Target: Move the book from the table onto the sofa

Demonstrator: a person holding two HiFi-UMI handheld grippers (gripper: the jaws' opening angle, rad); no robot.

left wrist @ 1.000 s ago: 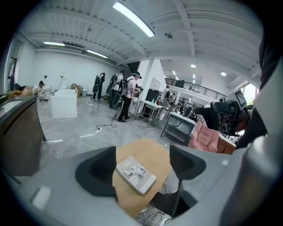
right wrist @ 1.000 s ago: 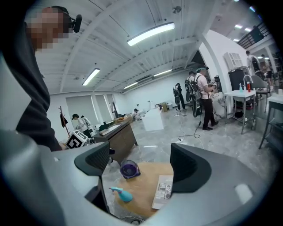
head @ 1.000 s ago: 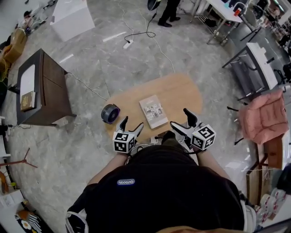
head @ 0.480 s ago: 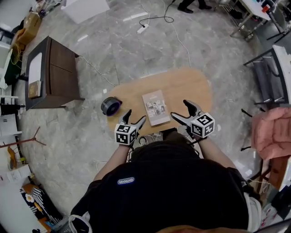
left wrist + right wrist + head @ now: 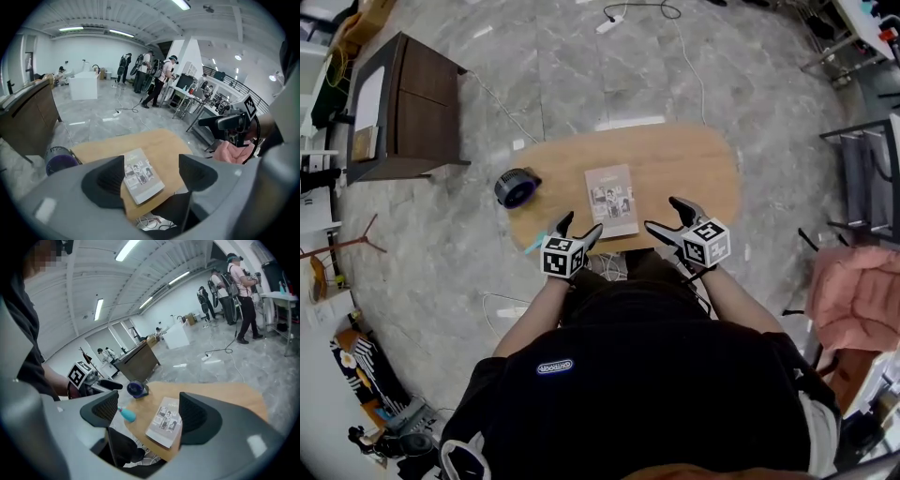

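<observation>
Over the last second the person has squared up to the table, while both grippers kept flanking positions at its near edge. The left gripper and right gripper hover with jaws apart and empty. The book lies flat just ahead, between them, so the grasp seems imminent but not begun. Only the right gripper view shows a teal object by the left gripper. Further left sits a purple round device. The left gripper view alone shows something pink beyond the right gripper, perhaps the sofa.
</observation>
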